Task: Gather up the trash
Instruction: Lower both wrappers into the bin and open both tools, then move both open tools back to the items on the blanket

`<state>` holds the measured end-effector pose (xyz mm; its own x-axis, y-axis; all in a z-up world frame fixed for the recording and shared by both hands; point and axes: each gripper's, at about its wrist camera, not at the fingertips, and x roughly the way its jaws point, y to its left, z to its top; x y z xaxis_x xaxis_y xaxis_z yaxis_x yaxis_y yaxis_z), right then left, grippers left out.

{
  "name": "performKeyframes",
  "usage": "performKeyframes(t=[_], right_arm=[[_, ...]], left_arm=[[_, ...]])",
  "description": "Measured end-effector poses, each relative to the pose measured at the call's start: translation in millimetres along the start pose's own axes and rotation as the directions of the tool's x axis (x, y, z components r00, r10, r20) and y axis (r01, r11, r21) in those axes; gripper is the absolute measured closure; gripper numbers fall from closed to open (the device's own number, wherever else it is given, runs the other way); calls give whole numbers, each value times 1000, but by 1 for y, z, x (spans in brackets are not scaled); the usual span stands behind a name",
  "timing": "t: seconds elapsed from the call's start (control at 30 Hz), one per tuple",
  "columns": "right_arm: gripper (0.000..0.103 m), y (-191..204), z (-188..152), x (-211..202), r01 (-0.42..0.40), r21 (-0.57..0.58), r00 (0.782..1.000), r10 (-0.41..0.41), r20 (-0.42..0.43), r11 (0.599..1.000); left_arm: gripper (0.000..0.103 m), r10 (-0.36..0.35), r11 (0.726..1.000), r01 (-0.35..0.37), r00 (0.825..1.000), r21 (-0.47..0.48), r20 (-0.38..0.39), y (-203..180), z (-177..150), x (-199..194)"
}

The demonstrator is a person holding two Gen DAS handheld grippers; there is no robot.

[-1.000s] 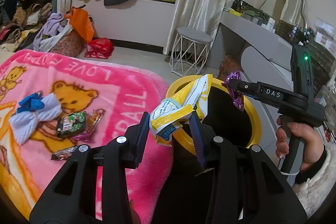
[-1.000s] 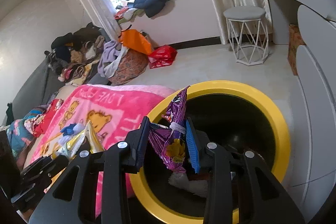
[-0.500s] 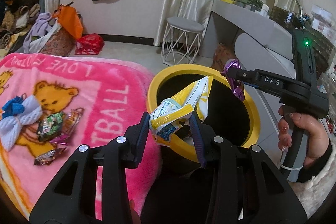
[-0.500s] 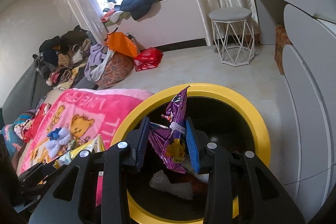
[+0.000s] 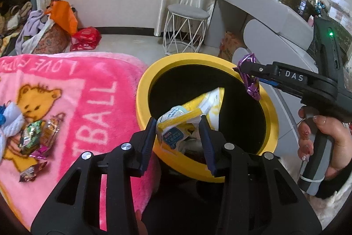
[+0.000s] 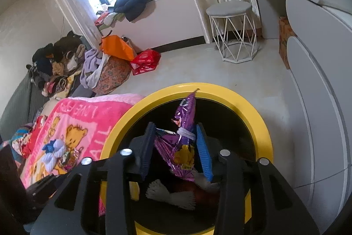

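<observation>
Right wrist view: I am opening my right hand-held gripper [image 6: 176, 144] around the purple wrapper [image 6: 183, 142] over the yellow bin [image 6: 259, 122]. My left hand-held gripper [image 5: 179, 131] is pinching the yellow packet [image 5: 189, 116] above it. More wrappers [image 5: 37, 133] are waiting on the bed's pink blanket [image 5: 88, 102].

Pink blanket [image 5: 92, 89] with teddy-bear print, spread flat and bearing a green-patterned wrapper [image 5: 33, 132], a small brown wrapper [image 5: 32, 171] nearer the edge, and a blue-and-white bow [image 5: 10, 122] just beside them. Pale floor [image 6: 220, 74] beyond, carrying a yellow-rimmed bin [image 5: 271, 116] hard against the blanket, a white wire stool [image 5: 187, 30], a red bag [image 5: 85, 39] and heaped clothing [image 6: 55, 65].
</observation>
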<state>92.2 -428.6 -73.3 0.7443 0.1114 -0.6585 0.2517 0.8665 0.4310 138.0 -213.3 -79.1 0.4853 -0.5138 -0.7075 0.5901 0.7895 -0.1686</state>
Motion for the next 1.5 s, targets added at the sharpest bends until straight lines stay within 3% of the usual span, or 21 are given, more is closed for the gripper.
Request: performKeyframes(t=[0.03,0.13,0.2,0.33,0.7,1.5], right_arm=[[53,-1,0,0,-7,10,1000,7,1,1000],[43,-2,1,1,-3,18,1000,3,7,1000],[41,-1,1,2,5,12,1000,-5,4,1000],[33,1,0,1,10,7,1000,-10,7,1000],[22,28,-5,-1,-1,-82,1000,3,17,997],[20,123,-31,-18,-129,-311,989,145,29,942]], left_arm=[[66,-1,1000,1,1000,-2,2,0,0,1],[34,-22,999,22,1000,-39,9,6,-1,2],[31,-24,998,25,1000,-57,19,9,-2,1],[11,-13,996,17,999,-88,42,14,-4,-7],[11,60,986,-46,995,-162,84,35,-13,-39],[11,230,943,-170,954,-285,192,95,-28,-112]])
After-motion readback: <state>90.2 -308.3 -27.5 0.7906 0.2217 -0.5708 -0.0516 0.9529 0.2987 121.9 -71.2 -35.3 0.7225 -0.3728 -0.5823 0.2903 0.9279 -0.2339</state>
